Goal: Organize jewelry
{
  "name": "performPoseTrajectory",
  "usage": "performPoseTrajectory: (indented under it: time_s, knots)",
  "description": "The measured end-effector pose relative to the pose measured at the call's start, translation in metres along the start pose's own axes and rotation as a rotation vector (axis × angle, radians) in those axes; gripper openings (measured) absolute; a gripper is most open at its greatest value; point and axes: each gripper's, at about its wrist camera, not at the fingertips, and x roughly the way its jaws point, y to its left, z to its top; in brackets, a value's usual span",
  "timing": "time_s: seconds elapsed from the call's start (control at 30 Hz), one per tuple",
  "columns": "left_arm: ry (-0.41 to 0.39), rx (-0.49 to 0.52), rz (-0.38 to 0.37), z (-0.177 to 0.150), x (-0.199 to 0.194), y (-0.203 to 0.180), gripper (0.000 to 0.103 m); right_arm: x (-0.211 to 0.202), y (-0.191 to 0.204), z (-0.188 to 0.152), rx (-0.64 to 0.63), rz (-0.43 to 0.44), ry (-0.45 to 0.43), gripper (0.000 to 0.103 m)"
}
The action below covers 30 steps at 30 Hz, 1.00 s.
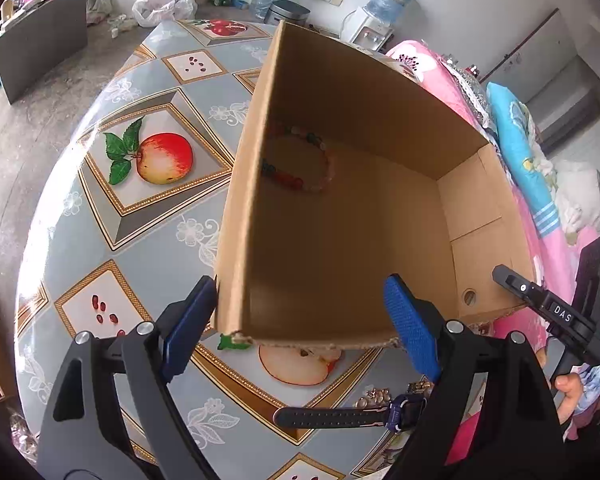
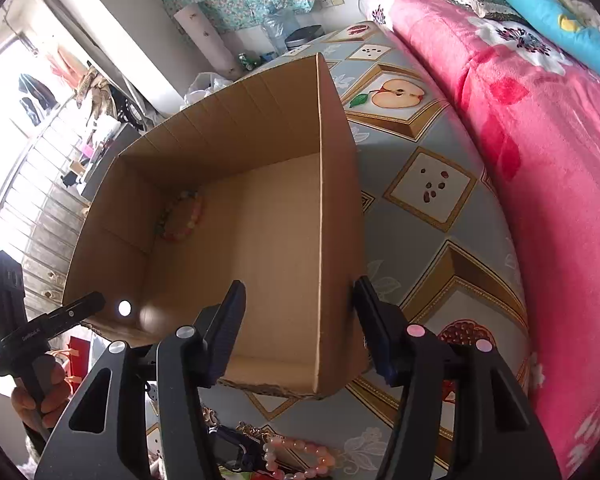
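Note:
An open cardboard box [image 1: 360, 92] [image 2: 228, 140] stands on the fruit-patterned table [image 1: 80, 232] [image 2: 412, 248]. A string of coloured bead bracelets [image 1: 300, 160] [image 2: 182, 216] lies in its far corner. My left gripper [image 1: 300, 324] is open, its blue pads straddling the box's near left corner without pressing. My right gripper [image 2: 300, 328] is open too, with the box's right wall between its fingers, one inside and one outside. On the table in front of the box lie a dark blue watch [image 1: 340, 416] [image 2: 228, 448], gold jewellery [image 1: 374, 396] and a pink bead bracelet [image 2: 300, 456].
A pink flowered blanket [image 2: 540, 160] and a blue cushion [image 1: 520, 148] border the table on the right. The other gripper's tip shows at each view's edge, held by a hand [image 1: 568, 392] [image 2: 40, 400]. Bags, a bin and a water dispenser [image 1: 376, 20] stand beyond the table.

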Motion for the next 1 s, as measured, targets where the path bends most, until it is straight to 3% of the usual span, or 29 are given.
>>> performPoseTrajectory:
  time_s: [0.83,0.97,1.0]
  knots:
    - [-0.016,0.032,-0.009,-0.032,-0.015,-0.005,0.082,-0.016,-0.006,-0.024,0.002,-0.005,-0.002,0.059]
    - [-0.152,0.054,-0.025,-0.04,-0.039,-0.004,0.083,-0.028,-0.017,-0.028,0.035,0.034,-0.039,0.06]
    - [-0.193,0.068,-0.034,-0.043,-0.047,-0.004,0.084,-0.036,-0.02,-0.031,0.037,0.014,-0.069,0.065]
